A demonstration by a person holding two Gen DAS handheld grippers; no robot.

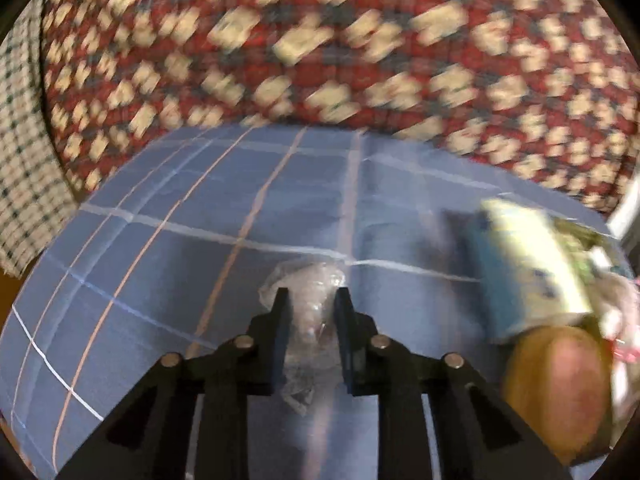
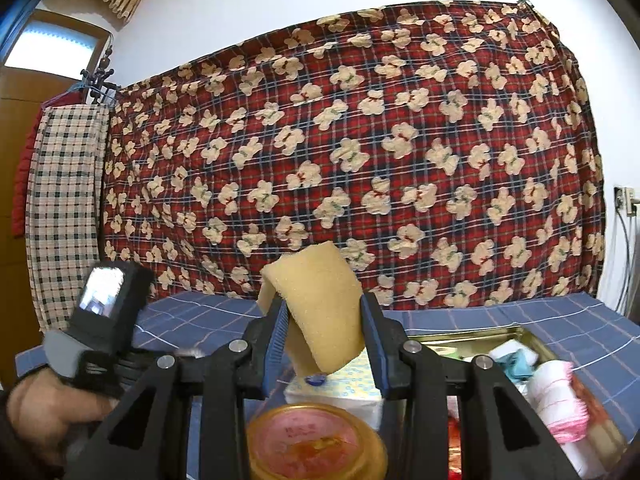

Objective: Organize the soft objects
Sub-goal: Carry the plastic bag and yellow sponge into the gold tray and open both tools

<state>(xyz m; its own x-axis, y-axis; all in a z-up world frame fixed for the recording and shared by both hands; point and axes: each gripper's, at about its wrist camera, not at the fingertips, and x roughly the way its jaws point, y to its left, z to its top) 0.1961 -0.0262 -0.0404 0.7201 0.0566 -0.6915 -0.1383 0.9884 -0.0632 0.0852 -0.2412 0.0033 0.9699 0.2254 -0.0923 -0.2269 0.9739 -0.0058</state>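
Observation:
My left gripper (image 1: pixel 312 296) points down at a blue checked tablecloth (image 1: pixel 160 280). It is shut on a crumpled piece of clear plastic (image 1: pixel 310 320), which fills the gap between the pads and sticks out past the tips. This view is blurred. My right gripper (image 2: pixel 325 300) is level and shut on a bent yellow sponge (image 2: pixel 320 280), lifted clear of the table. Under the sponge lie a tissue pack (image 2: pixel 340 392) and a round gold tin (image 2: pixel 316 440) with a pink lid.
A gold metal tray (image 2: pixel 480 332) at the right holds a pink and white rolled cloth (image 2: pixel 556 396) and other small items. A person's hand (image 2: pixel 52 404) grips the left tool at the left. A red bear-print quilt (image 2: pixel 360 160) hangs behind the table.

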